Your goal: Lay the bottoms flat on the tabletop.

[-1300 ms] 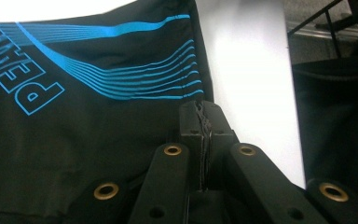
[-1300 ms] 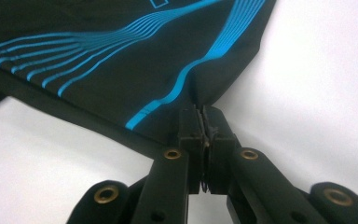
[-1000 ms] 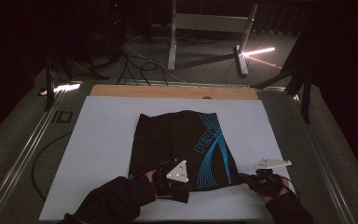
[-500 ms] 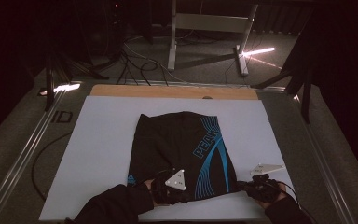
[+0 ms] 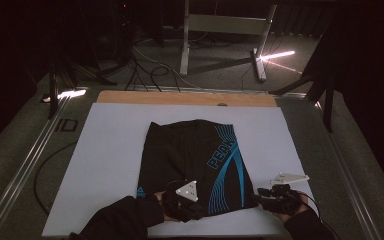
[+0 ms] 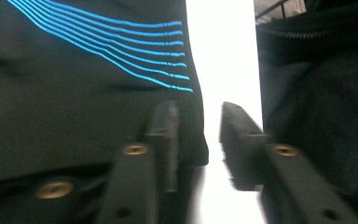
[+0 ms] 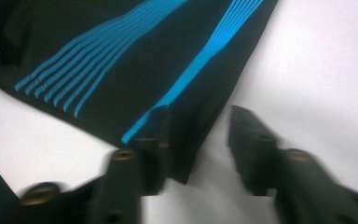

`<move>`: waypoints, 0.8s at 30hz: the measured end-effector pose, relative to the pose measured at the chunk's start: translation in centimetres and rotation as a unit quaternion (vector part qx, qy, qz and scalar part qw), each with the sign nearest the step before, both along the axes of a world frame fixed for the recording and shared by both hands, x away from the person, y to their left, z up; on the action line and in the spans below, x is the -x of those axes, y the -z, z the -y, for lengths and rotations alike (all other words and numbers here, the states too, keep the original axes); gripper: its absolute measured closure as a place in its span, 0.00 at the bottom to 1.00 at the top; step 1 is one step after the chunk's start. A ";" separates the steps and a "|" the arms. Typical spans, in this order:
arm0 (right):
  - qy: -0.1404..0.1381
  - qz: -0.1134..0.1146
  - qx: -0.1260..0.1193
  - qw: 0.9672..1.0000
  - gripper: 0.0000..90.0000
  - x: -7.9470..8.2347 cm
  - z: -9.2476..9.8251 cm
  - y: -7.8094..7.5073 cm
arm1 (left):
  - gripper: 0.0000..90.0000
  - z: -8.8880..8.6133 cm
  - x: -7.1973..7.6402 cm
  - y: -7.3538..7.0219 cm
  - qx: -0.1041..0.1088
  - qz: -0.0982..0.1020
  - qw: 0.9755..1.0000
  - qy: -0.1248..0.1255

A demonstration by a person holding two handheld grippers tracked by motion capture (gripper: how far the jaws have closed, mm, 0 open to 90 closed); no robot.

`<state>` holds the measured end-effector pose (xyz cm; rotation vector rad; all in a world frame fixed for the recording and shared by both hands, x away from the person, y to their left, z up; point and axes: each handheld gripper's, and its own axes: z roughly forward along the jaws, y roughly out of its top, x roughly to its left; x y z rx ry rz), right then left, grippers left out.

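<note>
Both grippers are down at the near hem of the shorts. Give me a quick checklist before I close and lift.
1. Left gripper open: ok, a gap shows between its jaws.
2. Right gripper open: ok, its jaws stand apart.
3. Fabric between the left jaws: not ok, the edge of the black shorts lies against one jaw and white shows in the gap.
4. Fabric between the right jaws: cannot tell, the corner of the hem reaches toward the gap, but the view is blurred.
5. Shorts lying flat on the white mat: ok in the high view.
6. Both grippers at the near hem, one at each side: ok.
</note>
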<state>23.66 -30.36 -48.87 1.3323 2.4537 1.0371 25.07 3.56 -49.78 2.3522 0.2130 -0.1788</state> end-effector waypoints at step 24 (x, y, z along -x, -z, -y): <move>-0.015 0.082 -0.035 0.996 0.16 -1.7 -0.6 -3.0 | 0.12 -2.7 -1.7 -3.7 0.051 -0.002 0.998 -0.042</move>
